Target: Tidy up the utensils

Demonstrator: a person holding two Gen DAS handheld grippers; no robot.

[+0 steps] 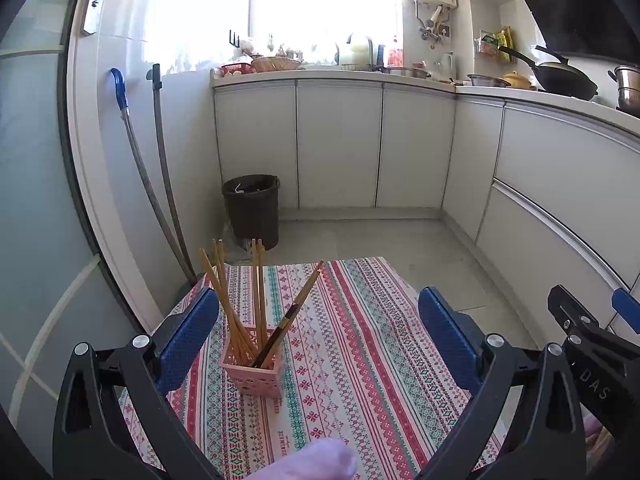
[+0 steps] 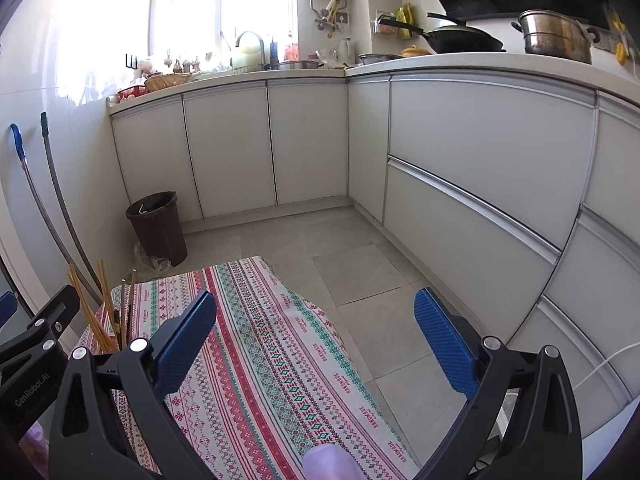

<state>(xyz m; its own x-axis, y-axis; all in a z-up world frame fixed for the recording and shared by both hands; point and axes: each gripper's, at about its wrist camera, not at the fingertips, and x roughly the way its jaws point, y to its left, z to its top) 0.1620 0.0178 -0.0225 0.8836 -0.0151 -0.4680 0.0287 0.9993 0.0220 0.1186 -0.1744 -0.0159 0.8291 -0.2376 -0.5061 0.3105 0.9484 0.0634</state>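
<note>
A pink square holder (image 1: 256, 376) stands on the patterned tablecloth (image 1: 360, 360), near its left side. Several wooden chopsticks (image 1: 240, 300) stand in it, with one dark-handled chopstick (image 1: 280, 336) leaning to the right. My left gripper (image 1: 320, 332) is open and empty, raised above the table with the holder between its blue fingers. My right gripper (image 2: 316, 336) is open and empty over the table's right part. The chopsticks (image 2: 100, 312) show at the left edge of the right wrist view; the holder is hidden there behind the left gripper.
A dark bin (image 1: 252, 210) stands on the tiled floor beyond the table. Two mop handles (image 1: 160, 184) lean on the left wall. White cabinets (image 2: 460, 168) run along the back and right, with pots on the counter. The tablecloth (image 2: 280, 360) ends at the floor on the right.
</note>
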